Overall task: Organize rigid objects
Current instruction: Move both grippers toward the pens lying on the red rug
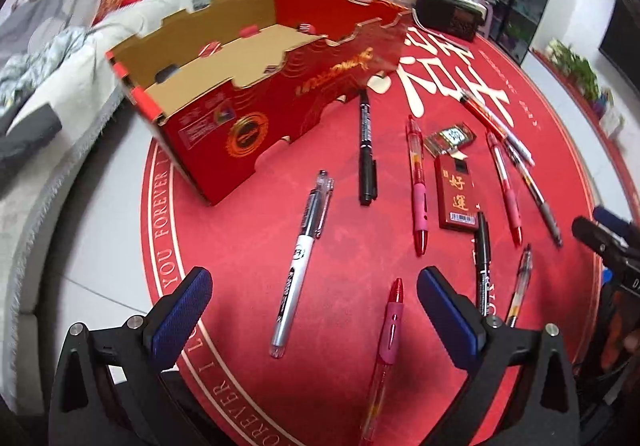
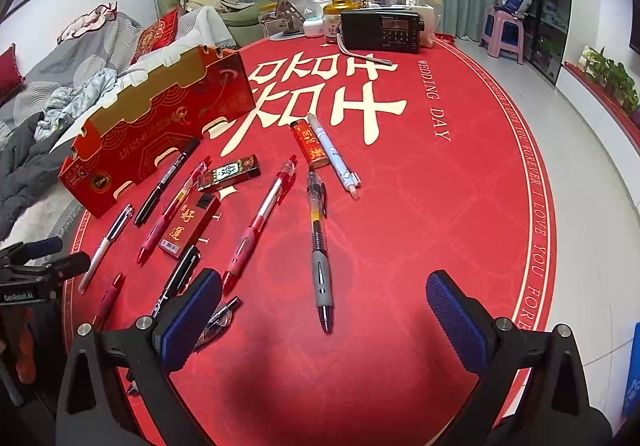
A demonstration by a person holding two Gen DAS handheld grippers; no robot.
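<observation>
– What's my work surface?
– Round red mat (image 2: 440, 206), white lettering. On it: open red box (image 1: 280, 102), scattered pens (image 2: 320, 230), two small red packs (image 1: 456, 198), black radio (image 2: 382, 31) at far edge.

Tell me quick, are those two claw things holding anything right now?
Left gripper: open, holding nothing.
Right gripper: open, holding nothing.

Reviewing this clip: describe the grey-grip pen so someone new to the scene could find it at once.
Start at the red cardboard box at the left of the round red mat, then move right past the scattered red-grip pens. The grey-grip pen lies alone, nearly straight up and down in the right wrist view, ahead of the open right gripper. It is the only pen with a grey rubber grip.
</observation>
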